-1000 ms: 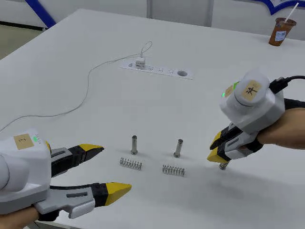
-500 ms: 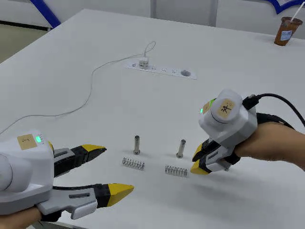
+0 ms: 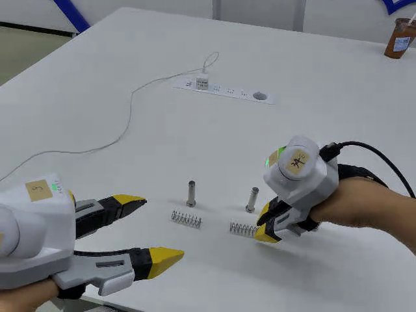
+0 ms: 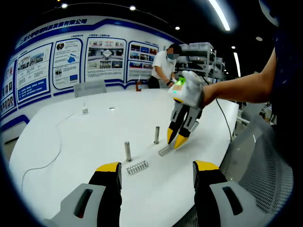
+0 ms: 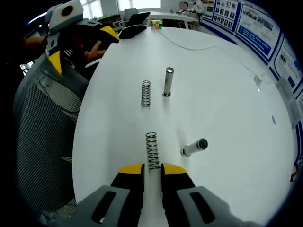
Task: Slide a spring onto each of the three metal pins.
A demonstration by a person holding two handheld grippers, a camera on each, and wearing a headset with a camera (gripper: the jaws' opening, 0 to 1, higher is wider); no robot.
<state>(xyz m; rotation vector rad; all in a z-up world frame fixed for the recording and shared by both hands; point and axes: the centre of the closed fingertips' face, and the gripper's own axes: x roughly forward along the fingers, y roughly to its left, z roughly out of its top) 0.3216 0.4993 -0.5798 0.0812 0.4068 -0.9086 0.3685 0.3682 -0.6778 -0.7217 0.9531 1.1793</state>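
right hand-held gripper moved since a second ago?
Yes: the right hand-held gripper shifted left in the head view, toward the nearer pin, reaching the spring.

Two upright pins, the left pin (image 3: 191,193) and the right pin (image 3: 252,199), are stood at the near middle of the table (image 3: 312,97), with the left spring (image 3: 186,219) and the right spring (image 3: 242,228) laid just in front; a free lane is left between the pairs. Approach from the right is blocked by the right gripper (image 3: 266,231), closed about the right spring's end, and the near left is taken up by the left gripper (image 3: 162,229), jaws wide apart. Farther off, bare surface is interrupted by a power strip (image 3: 224,91) and its cable (image 3: 123,123), trailed leftward.
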